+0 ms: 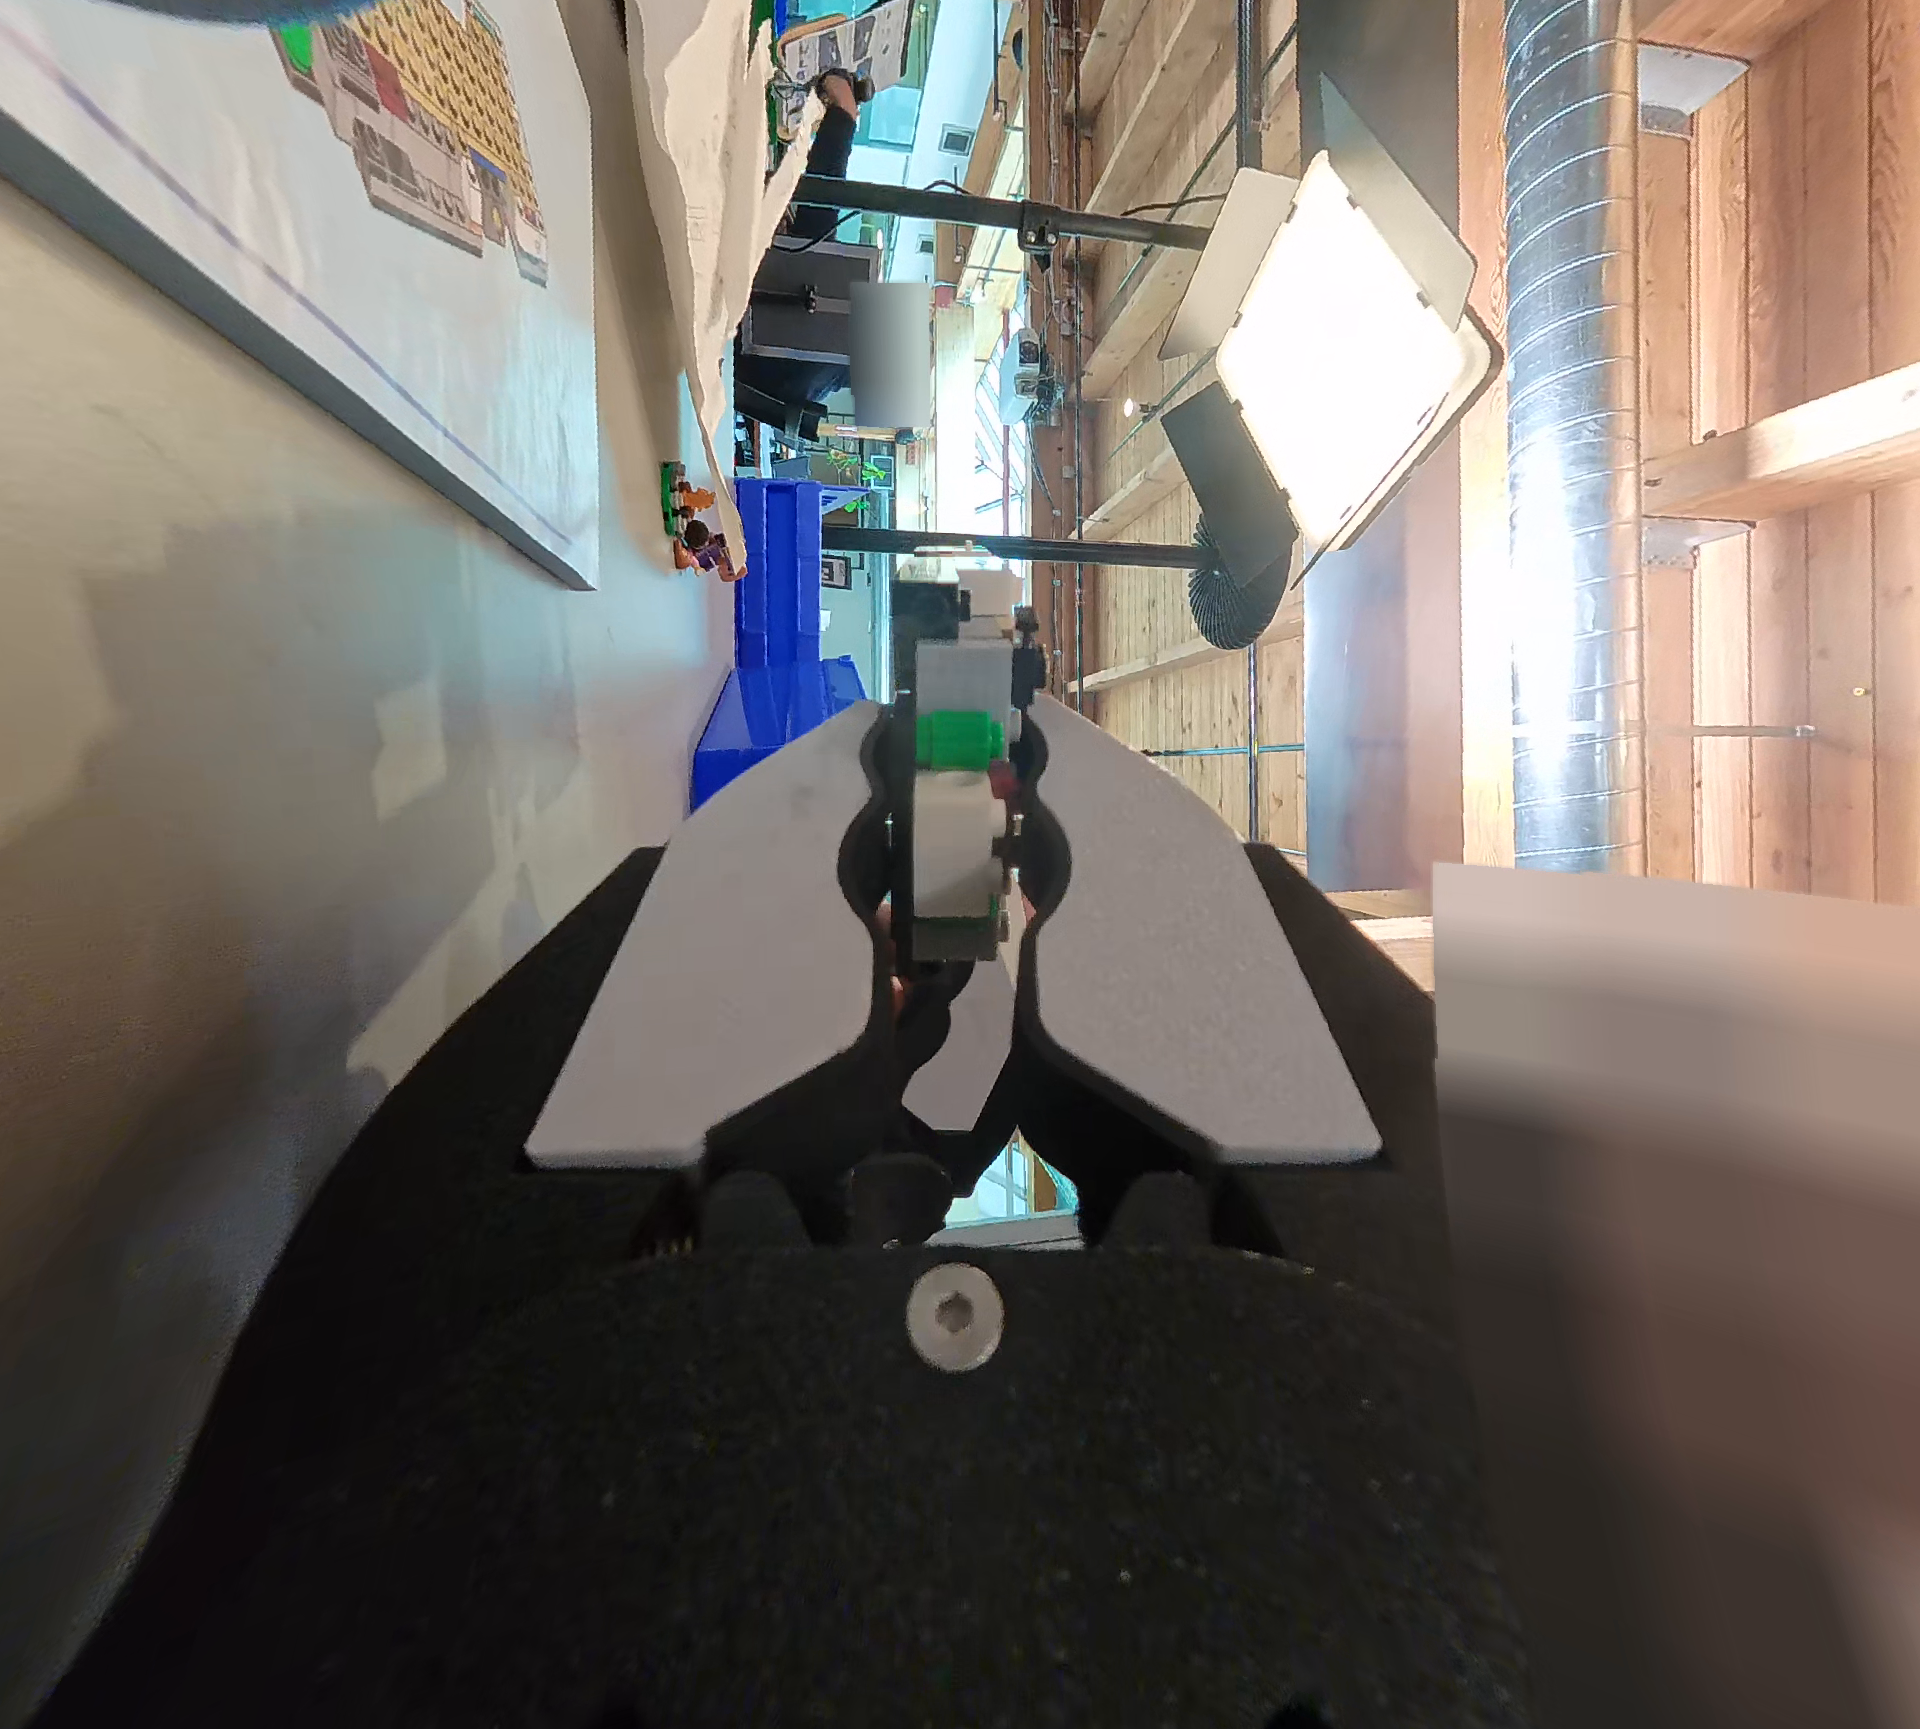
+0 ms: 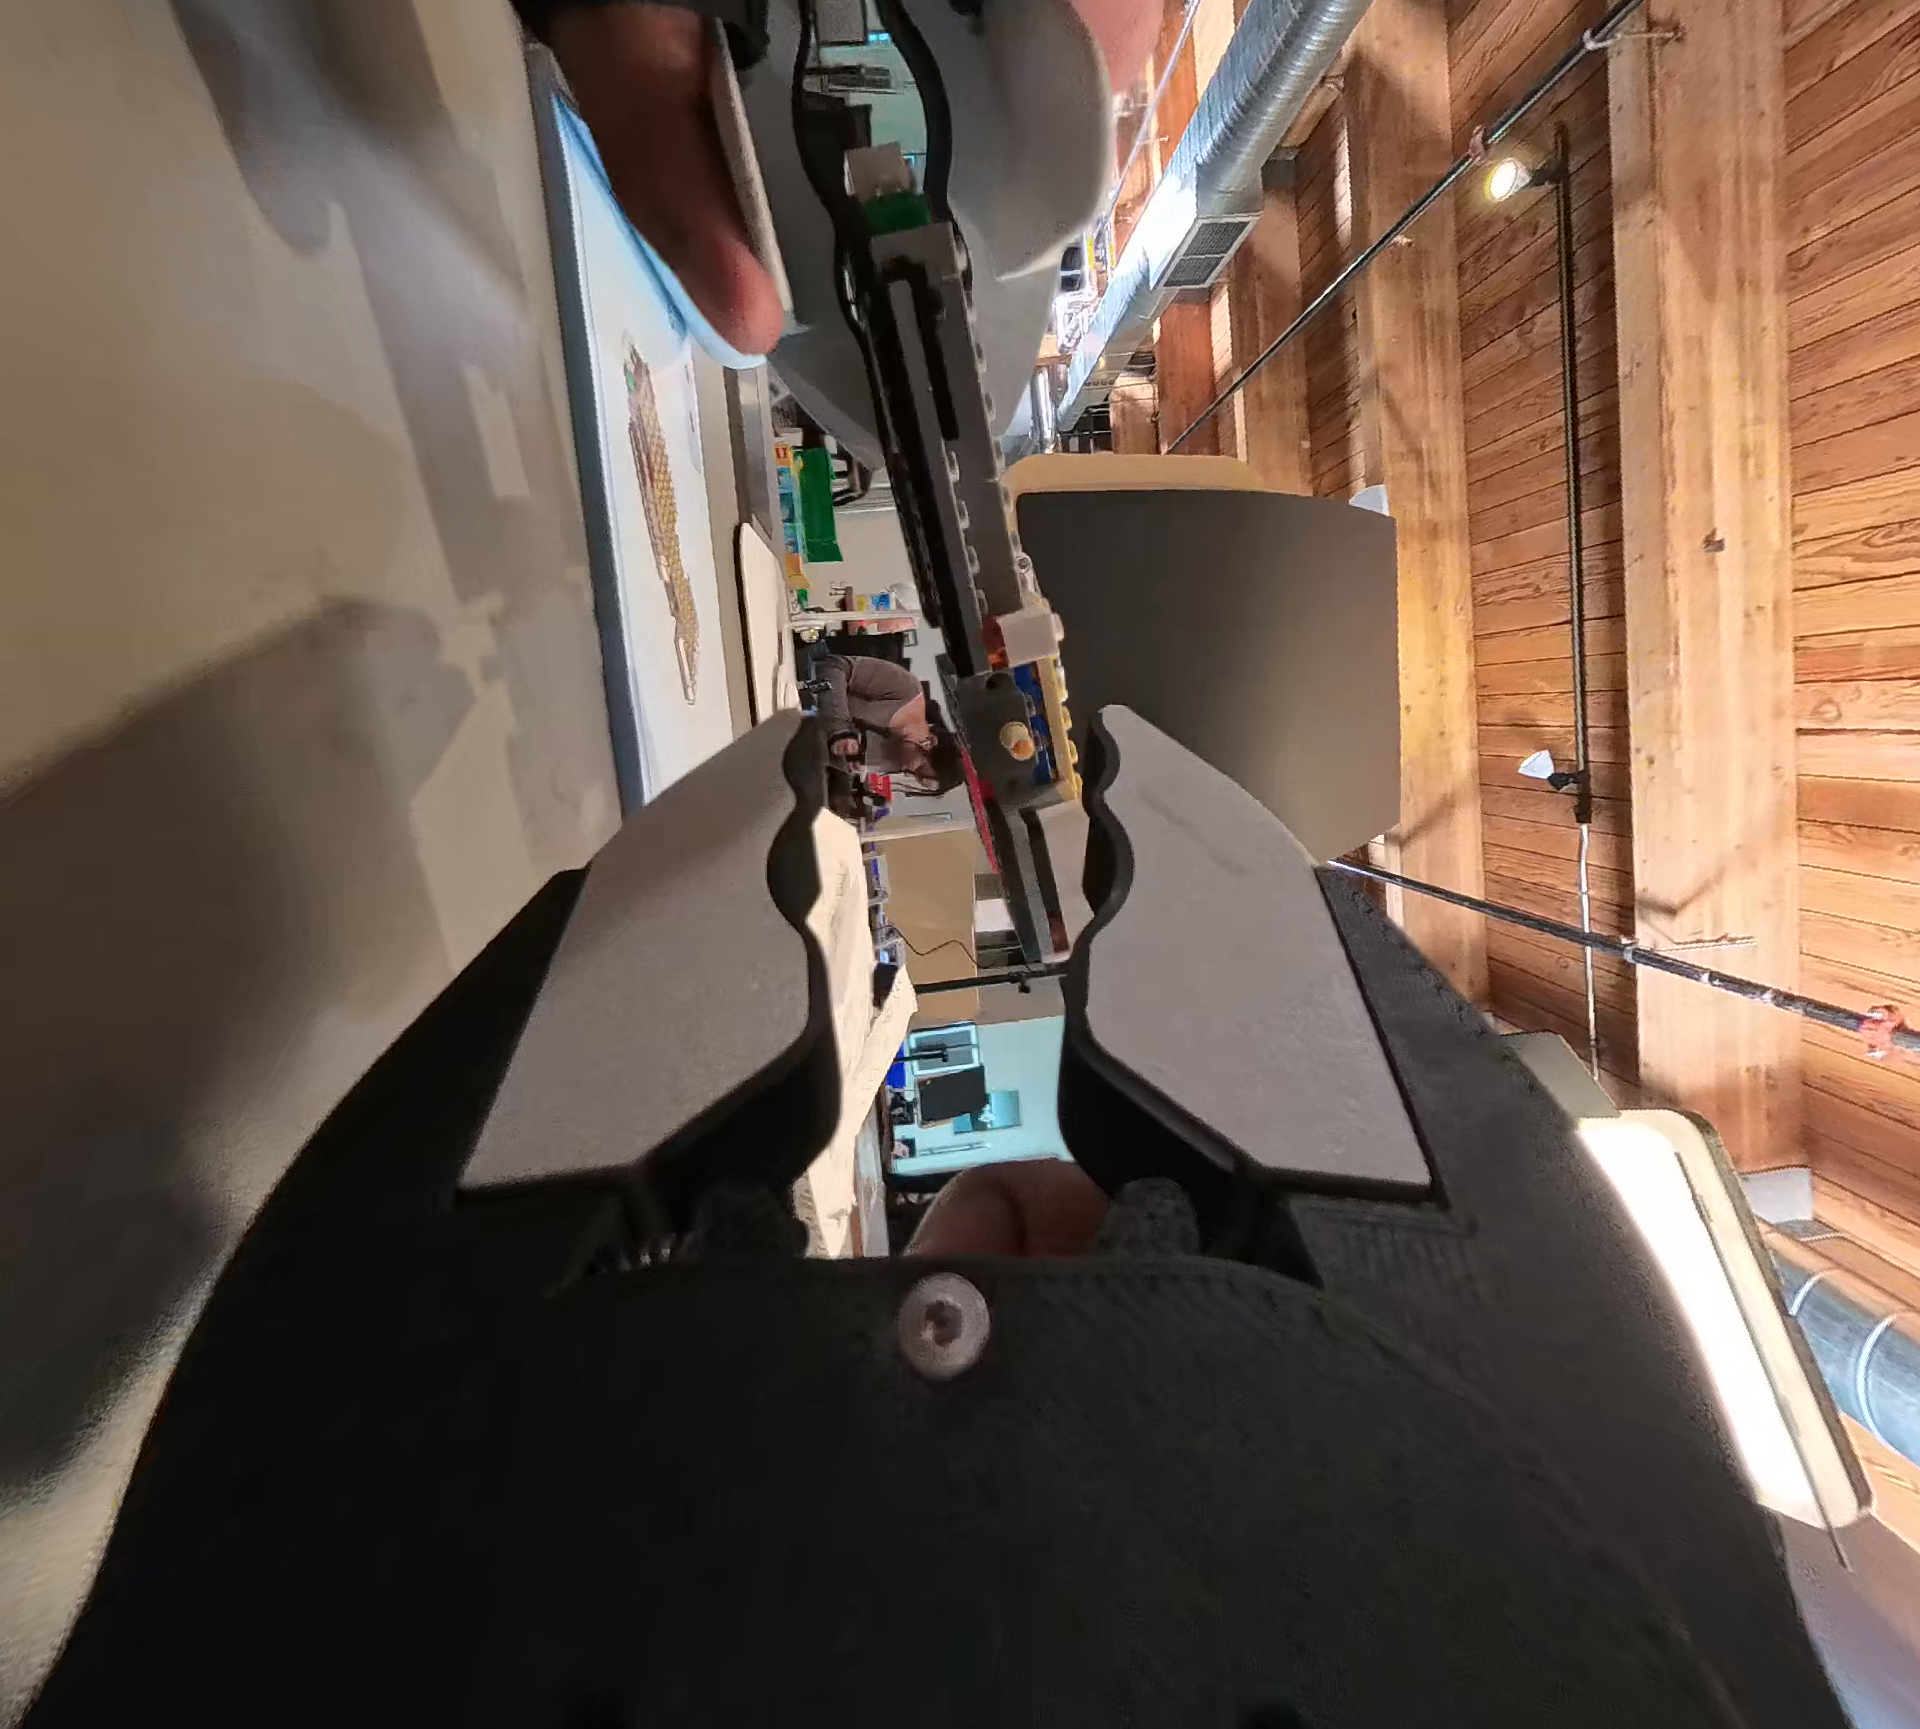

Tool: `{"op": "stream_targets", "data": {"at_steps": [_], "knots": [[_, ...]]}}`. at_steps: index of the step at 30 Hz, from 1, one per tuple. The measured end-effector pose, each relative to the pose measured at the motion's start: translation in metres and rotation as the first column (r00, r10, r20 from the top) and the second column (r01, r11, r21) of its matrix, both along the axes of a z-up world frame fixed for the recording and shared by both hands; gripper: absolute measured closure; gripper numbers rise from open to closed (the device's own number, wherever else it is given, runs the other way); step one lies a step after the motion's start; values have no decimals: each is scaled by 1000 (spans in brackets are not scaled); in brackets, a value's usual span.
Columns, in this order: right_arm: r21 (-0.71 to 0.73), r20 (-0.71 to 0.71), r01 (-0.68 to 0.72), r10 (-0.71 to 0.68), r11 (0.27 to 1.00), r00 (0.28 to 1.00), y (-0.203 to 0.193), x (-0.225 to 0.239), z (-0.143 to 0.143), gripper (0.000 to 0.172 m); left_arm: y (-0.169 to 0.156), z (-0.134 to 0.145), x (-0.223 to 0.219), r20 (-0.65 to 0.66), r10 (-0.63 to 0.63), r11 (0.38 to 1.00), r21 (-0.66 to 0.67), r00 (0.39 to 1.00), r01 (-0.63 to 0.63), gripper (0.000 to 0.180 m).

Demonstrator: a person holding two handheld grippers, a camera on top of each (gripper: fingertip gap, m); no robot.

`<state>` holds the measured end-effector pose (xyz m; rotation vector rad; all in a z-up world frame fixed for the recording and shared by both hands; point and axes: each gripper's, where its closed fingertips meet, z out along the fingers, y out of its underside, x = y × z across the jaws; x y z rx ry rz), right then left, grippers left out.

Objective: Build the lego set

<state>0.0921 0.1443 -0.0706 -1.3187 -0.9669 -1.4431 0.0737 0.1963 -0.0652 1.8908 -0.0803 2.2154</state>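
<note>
Because it is made of many small plastic bricks pressed together, the toy brick assembly [image 1: 961, 806] will probably feel light and stiff yet come apart easily: a twist or a squeeze across a seam could pop pieces loose, and the smooth plastic may slip. The long dark base plate looks like the soundest place to take hold, gripped across its flat faces, not the small add-on bricks.

The left gripper [image 1: 956, 723] has its jaws closed on one end of the assembly, both grey fingers [image 1: 769, 858] pressing its sides. From that held end the model runs outward as a narrow strip: a black and grey studded plate carrying white blocks, a green round piece, a small red bit and a grey block farther out. Its far end, with a white brick, a yellow-orange round stud and blue and yellow parts, reaches the right gripper [image 2: 951, 744], whose jaws stand apart; the strip passes between them without either finger visibly pressing on it.

Beside the assembly lie the pale tabletop [image 1: 260, 744], a printed instruction sheet [image 1: 416, 152] and a blue bin [image 1: 779, 640].
</note>
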Motion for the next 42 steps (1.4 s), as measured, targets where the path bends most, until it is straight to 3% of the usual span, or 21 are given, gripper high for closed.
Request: {"op": "stream_targets", "data": {"at_steps": [10,22,42], "knots": [[15,102,28,-30,999,994,2,4,0,126,-4,0,1,12,-26,1000,-7,1000,26,161],[14,105,80,-81,997,991,5,27,-1,129,-5,-7,3,-46,2,995,98,999,2,162],[18,78,84,-85,996,993,10,25,1,132,-17,-8,5,-59,-15,990,138,998,23,162]]}}
